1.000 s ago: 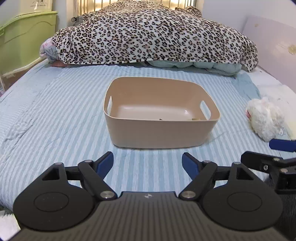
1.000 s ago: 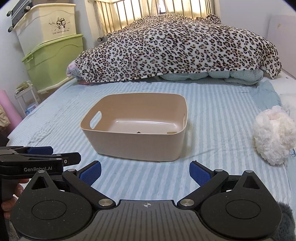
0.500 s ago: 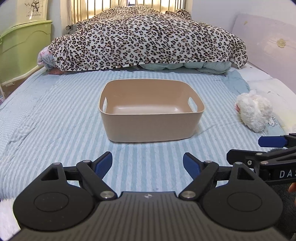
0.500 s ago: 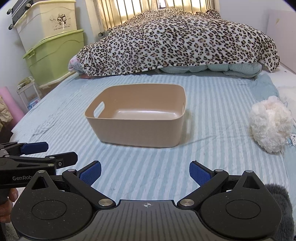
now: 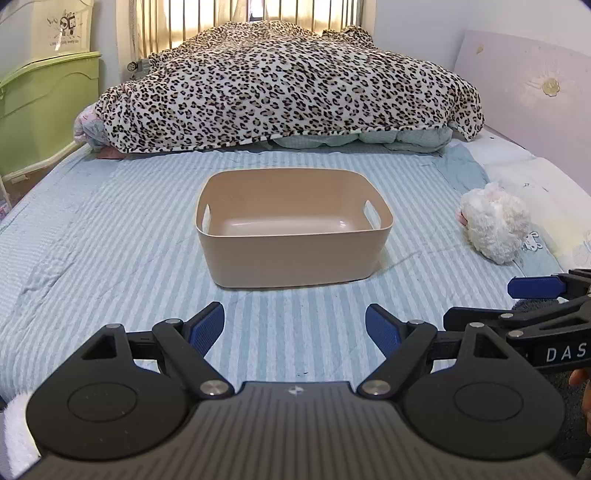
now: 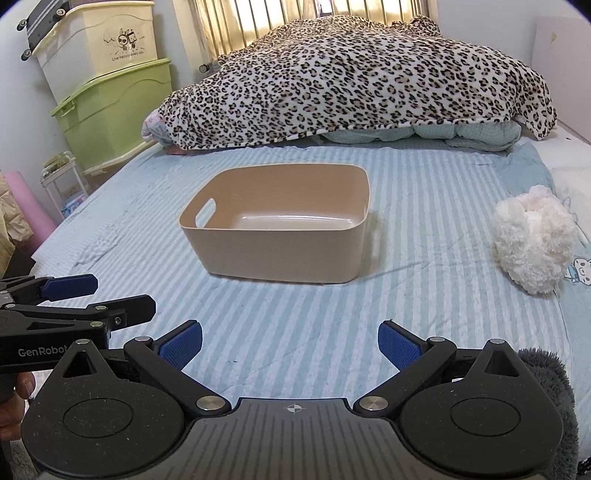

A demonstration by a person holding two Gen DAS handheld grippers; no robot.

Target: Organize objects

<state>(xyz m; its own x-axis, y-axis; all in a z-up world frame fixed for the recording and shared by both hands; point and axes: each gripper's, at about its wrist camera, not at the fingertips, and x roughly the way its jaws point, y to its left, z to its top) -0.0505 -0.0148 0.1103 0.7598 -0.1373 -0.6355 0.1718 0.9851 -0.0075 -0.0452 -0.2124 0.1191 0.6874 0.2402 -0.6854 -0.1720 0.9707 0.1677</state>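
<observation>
Beige bin (image 5: 295,229) sits mid-bed (image 5: 110,240), apparently empty, likely to receive the fluffy toy (image 6: 532,243) lying well to its right. Left hand-held gripper (image 5: 294,325) and right hand-held gripper (image 6: 290,345) hover wide open, holding nothing.

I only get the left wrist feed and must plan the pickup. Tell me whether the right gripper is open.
Observer: The right gripper is open, jaws wide apart, nothing between them.
Operator: Name what stands at the far left, below the green bin.
Observer: A pink roll stands there, beside a small white rack.
Operator: Check the top of the cream bin.
Observer: A black wheeled case lies on the cream storage bin; only its corner shows.
</observation>
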